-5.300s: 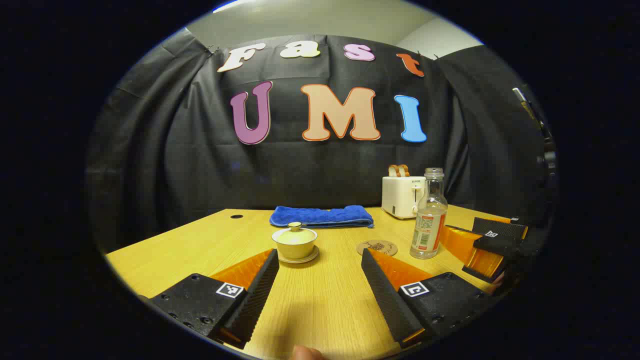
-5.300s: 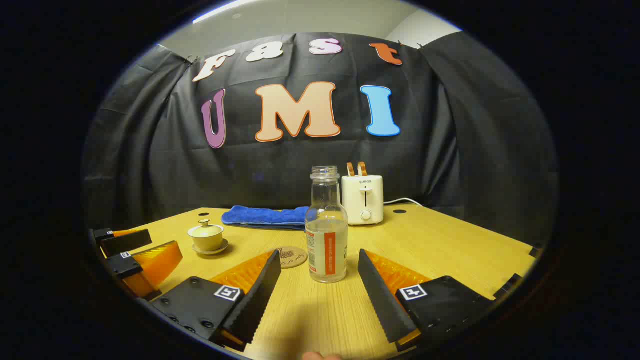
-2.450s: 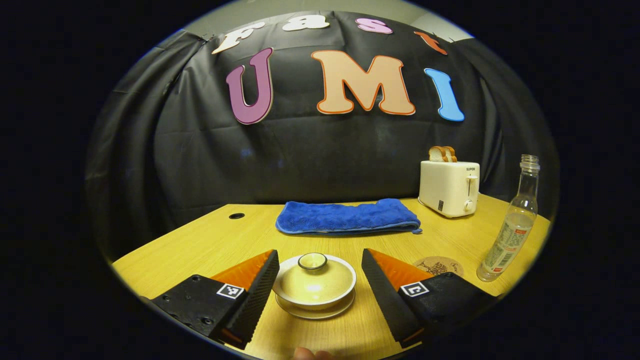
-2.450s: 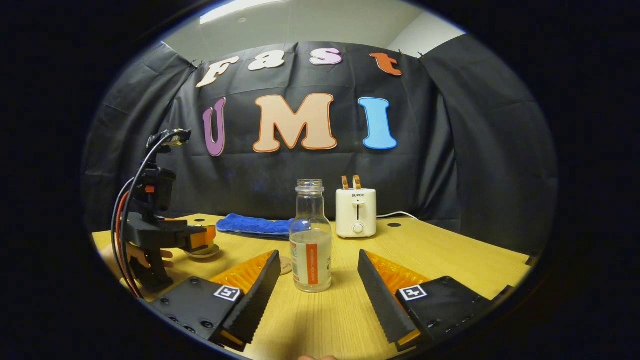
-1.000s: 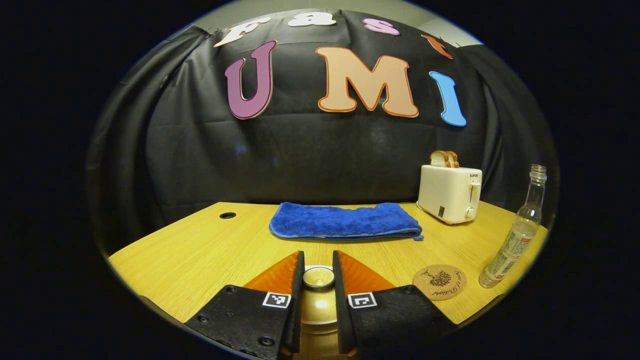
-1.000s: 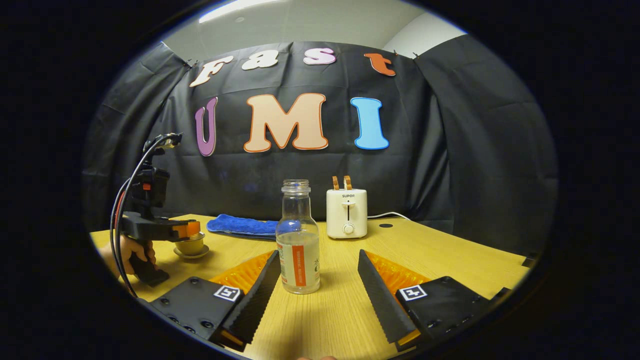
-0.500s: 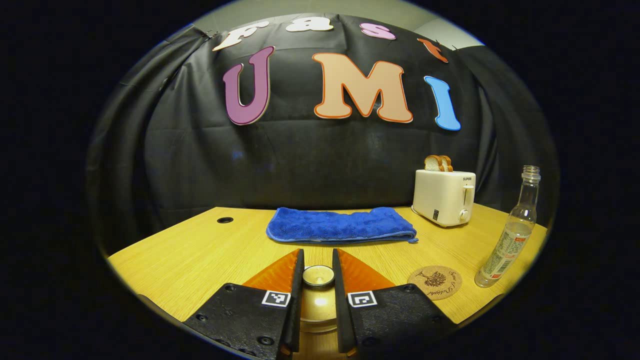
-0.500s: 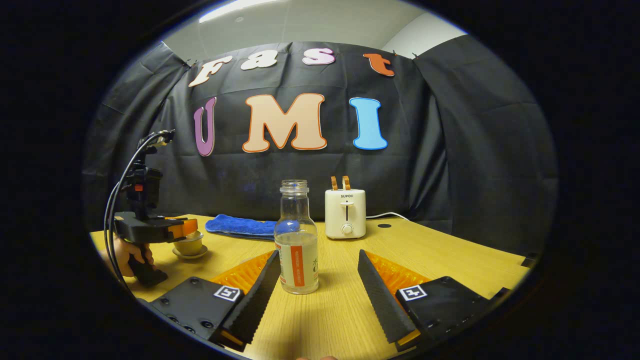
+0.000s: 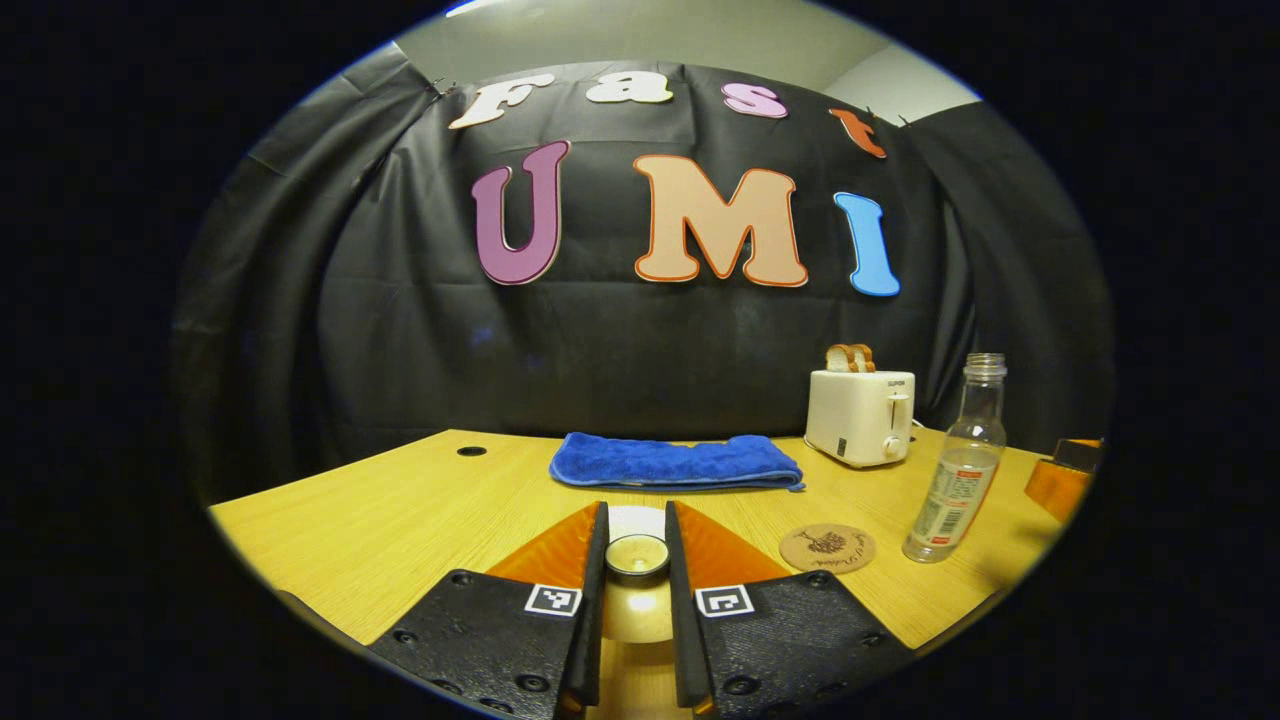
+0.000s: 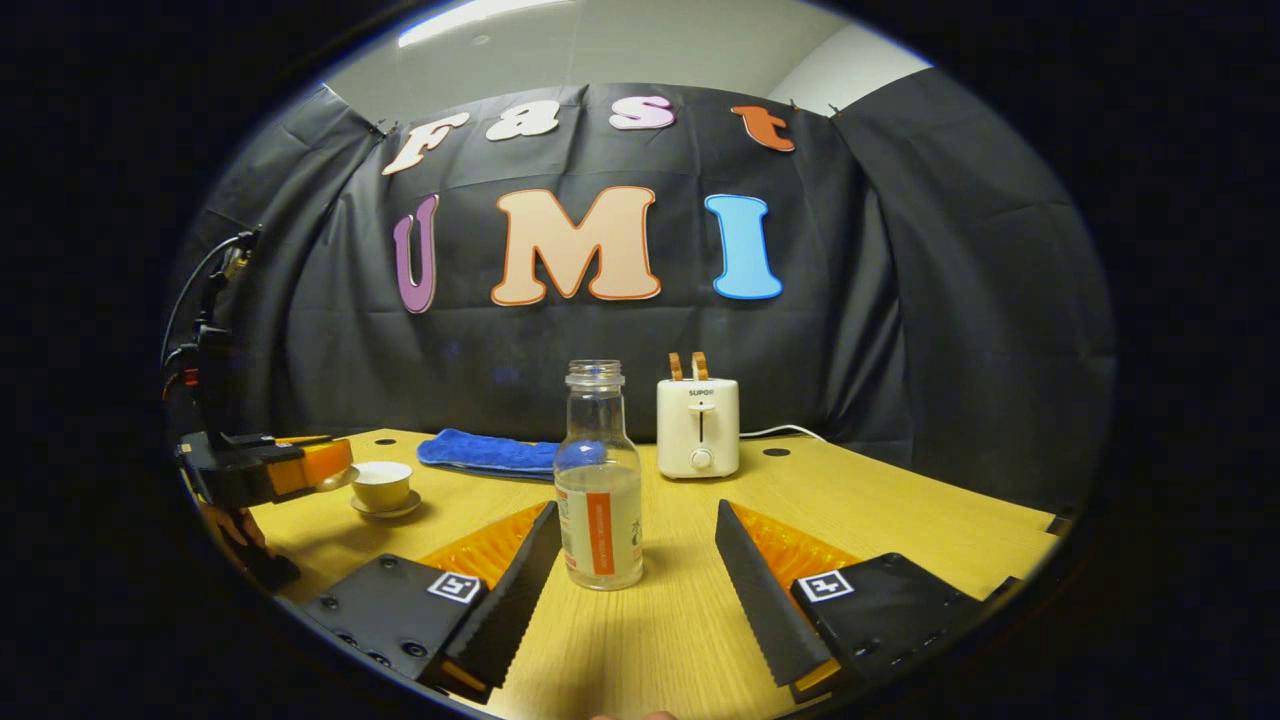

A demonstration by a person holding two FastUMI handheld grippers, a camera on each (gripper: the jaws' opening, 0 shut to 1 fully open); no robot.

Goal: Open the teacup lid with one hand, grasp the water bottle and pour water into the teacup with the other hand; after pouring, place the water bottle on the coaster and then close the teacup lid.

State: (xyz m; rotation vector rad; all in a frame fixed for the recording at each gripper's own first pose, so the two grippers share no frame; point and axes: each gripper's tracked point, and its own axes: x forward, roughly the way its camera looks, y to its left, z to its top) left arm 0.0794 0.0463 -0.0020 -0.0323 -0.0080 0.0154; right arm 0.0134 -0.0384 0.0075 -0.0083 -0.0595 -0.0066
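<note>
The supporting surface is a light wooden table (image 10: 900, 520) with round cable holes near its rear edge. Resting directly on it: a folded blue towel (image 9: 675, 462), a white toaster (image 9: 859, 417), a round coaster (image 9: 827, 548), an upright water bottle (image 10: 598, 490) and the teacup's saucer (image 10: 385, 510).

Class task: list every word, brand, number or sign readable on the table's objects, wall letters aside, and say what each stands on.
"SUPOR": front of the toaster.
Water bottle label: print too small to read.
Coaster: marks beside a tree drawing, too blurred to read.
Left tool and right tool: square code markers, no words.
</note>
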